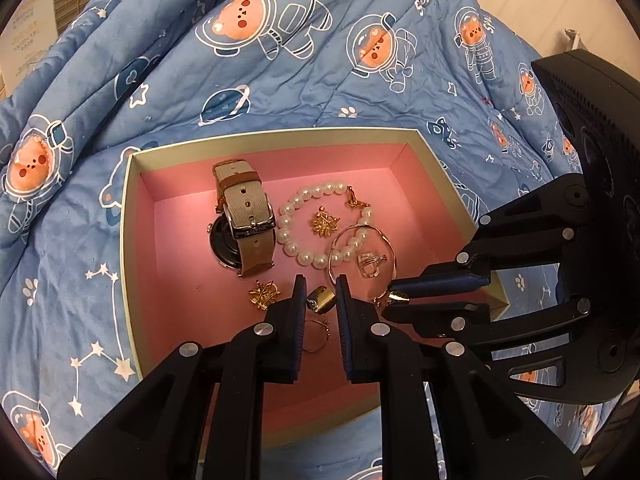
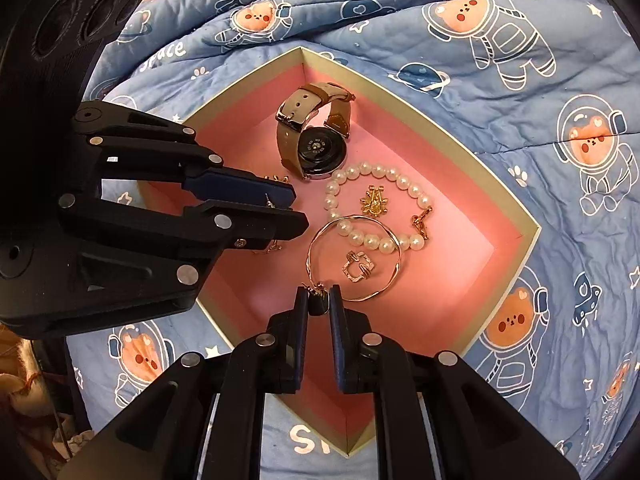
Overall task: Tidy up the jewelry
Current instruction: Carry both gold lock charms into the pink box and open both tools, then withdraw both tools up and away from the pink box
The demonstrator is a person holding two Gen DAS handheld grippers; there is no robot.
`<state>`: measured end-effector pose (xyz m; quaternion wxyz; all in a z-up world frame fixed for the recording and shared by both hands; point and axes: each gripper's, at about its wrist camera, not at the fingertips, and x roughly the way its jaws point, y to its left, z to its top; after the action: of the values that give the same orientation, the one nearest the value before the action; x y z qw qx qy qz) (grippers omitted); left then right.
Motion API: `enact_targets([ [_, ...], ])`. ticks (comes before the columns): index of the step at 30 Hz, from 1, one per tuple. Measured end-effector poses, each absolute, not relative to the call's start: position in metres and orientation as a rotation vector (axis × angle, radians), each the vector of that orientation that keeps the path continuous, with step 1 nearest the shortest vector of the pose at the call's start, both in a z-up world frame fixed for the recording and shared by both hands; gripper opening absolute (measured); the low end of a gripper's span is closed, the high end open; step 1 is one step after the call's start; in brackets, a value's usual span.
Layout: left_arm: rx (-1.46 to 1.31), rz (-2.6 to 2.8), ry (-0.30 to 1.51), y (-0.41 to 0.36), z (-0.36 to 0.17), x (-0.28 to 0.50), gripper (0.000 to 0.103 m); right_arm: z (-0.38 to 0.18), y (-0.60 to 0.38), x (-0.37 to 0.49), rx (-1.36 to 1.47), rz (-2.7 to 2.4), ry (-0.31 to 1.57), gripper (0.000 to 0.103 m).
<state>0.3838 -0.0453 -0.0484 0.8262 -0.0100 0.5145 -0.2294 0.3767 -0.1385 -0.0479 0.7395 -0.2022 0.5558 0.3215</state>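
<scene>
A cream-rimmed box with a pink lining lies on the bed. Over its near part, my left gripper is shut on a small gold earring. Just to its right, my right gripper pinches a second gold earring. In the right wrist view the right gripper grips that earring above the box floor, and the left gripper comes in from the left. In the box lie a tan-strapped watch, a pearl bracelet, a thin gold bangle and a sparkly ring.
A blue quilt printed with astronaut bears surrounds the box, bunched into folds at the left and behind. Two gold flower-shaped pieces and a thin gold ring also rest on the pink floor close to the left fingers.
</scene>
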Motion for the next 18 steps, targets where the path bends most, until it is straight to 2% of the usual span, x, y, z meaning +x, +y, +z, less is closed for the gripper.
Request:
enact_targets([
  [10, -0.016, -0.482, 1.095, -0.0490, -0.0520, 0.3855, 0.015, -0.0536, -0.1324, 0.3803, -0.486, 0.710, 1.232, 0.012],
  [14, -0.019, -0.480, 1.086, -0.0474, -0.0498, 0.3849, 0.016, -0.0531, -0.1337, 0.3818, -0.490, 0.696, 1.217, 0.034],
  [16, -0.023, -0.481, 1.081, -0.0457, -0.0473, 0.3842, 0.017, -0.0507, -0.1366, 0.3829, -0.487, 0.691, 1.207, 0.036],
  [17, -0.028, -0.481, 1.077, -0.0444, -0.0451, 0.3836, 0.021, -0.0496, -0.1373, 0.3837, -0.486, 0.691, 1.205, 0.036],
  [18, -0.037, -0.482, 1.072, -0.0431, -0.0427, 0.3831, 0.029, -0.0485, -0.1375, 0.3838, -0.487, 0.691, 1.201, 0.036],
])
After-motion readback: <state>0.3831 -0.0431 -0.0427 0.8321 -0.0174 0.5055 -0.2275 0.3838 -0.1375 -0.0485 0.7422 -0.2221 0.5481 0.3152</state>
